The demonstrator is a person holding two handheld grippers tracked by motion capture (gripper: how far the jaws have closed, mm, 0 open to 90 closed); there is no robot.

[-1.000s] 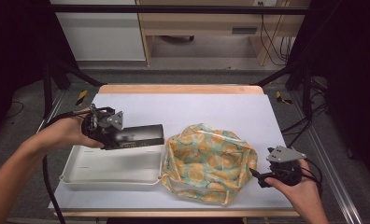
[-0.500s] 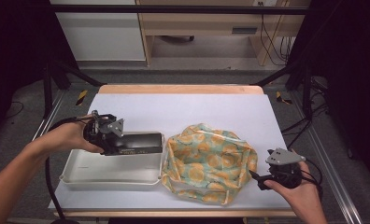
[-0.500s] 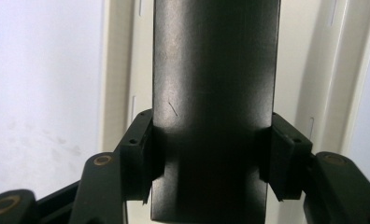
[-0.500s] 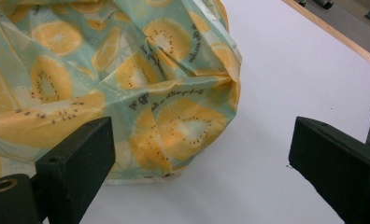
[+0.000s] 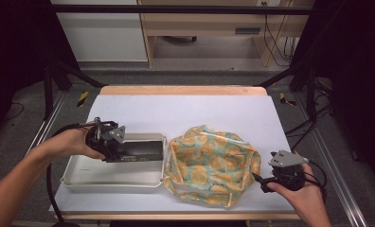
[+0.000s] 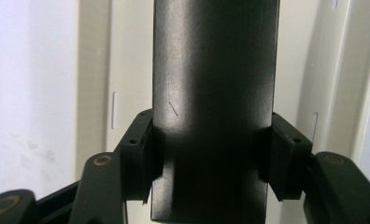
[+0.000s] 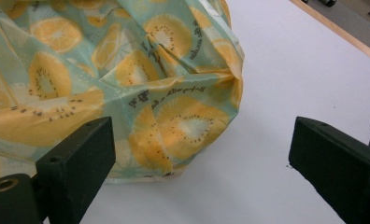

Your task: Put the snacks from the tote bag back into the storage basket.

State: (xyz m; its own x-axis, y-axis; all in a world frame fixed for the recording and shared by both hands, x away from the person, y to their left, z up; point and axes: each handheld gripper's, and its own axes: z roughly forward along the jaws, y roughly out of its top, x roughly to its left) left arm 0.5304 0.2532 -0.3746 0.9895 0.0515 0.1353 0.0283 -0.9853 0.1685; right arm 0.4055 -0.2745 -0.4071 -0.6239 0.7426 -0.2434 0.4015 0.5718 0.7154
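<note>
High view showed the person's left forearm coming in from the lower left edge, angled up and to the right, with the hand wrapped round the left claw over the near-left part of the desk. That claw pointed to the right, roughly level, and its jaws were clamped on a long black box that lay lengthwise along the far side of a shallow white tray; whether the box rested on the tray floor could not be told. In the left gripper view the two pads pressed against the box's opposite sides near its close end, the pale tray running beneath it. Just right of the tray, a crumpled cloth bag printed with orange and kiwi slices on pale green lay on the desk, its left edge close to the tray's rim. Further right, near the front corner, the right hand held the right claw low, pointing left toward the bag's edge; in the right gripper view the right claw had its jaws wide apart with nothing between them, the bag lying just ahead of the left jaw. White sheeting covered the desk, a wooden strip ran along its far edge, and beyond stood grey floor, black frame legs, cables and pale cabinets.
</note>
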